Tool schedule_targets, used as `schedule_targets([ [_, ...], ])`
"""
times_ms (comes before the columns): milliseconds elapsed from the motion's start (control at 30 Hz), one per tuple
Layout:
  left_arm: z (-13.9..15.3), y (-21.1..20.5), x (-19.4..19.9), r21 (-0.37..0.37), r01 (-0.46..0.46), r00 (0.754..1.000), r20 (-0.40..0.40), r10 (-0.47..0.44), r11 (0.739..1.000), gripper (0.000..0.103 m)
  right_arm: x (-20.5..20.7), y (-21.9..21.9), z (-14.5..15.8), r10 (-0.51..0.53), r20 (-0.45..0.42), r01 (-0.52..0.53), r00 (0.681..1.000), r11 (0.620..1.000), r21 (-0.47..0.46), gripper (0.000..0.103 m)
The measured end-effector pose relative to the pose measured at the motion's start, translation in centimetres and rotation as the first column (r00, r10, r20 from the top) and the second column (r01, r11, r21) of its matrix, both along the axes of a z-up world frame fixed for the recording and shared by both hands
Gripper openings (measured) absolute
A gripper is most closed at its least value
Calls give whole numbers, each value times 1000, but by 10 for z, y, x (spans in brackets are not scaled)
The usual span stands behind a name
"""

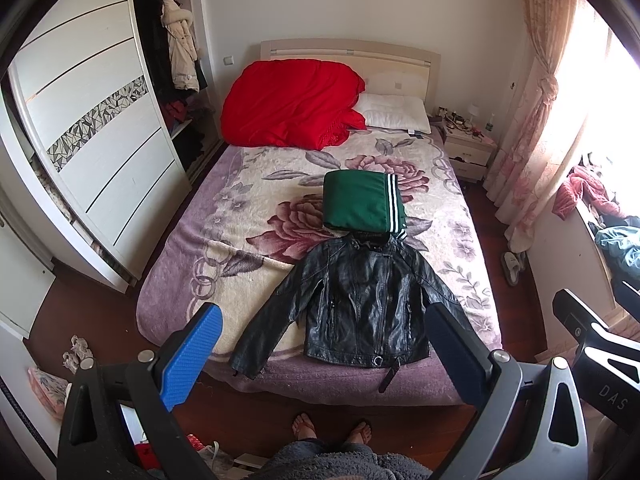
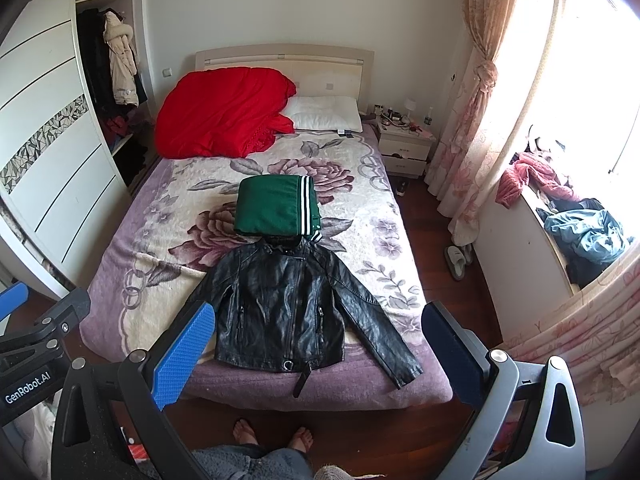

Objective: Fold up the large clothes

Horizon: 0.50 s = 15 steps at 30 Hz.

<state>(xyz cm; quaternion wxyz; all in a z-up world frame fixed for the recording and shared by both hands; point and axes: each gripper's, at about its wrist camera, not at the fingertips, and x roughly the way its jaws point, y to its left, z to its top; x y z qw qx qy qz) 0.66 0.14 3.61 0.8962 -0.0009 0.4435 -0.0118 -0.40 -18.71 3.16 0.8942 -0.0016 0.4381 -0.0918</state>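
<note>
A black leather jacket (image 1: 360, 304) (image 2: 288, 304) lies flat and face up at the foot of the bed, sleeves spread to both sides, its belt hanging over the edge. Just beyond its collar sits a folded green garment with white stripes (image 1: 362, 202) (image 2: 276, 206). My left gripper (image 1: 324, 354) hovers open above the bed's foot edge, holding nothing. My right gripper (image 2: 320, 348) is open too, high over the jacket's hem and apart from it. The right gripper's body shows at the right edge of the left wrist view.
The bed (image 1: 256, 248) carries a floral blanket, a red quilt (image 1: 292, 104) and a white pillow (image 1: 394, 114) at the head. A wardrobe (image 1: 92, 152) stands left, a nightstand (image 1: 468, 148) and curtains right. A person's feet in sandals (image 1: 332, 428) stand on the wooden floor.
</note>
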Motion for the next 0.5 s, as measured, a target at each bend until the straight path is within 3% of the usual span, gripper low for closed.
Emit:
schedule_targets([
  [500,-2,5,3,-1,3,1000,15,-3,1000,103,-1,2,2,0,5,0,1000,1000,-1,103],
])
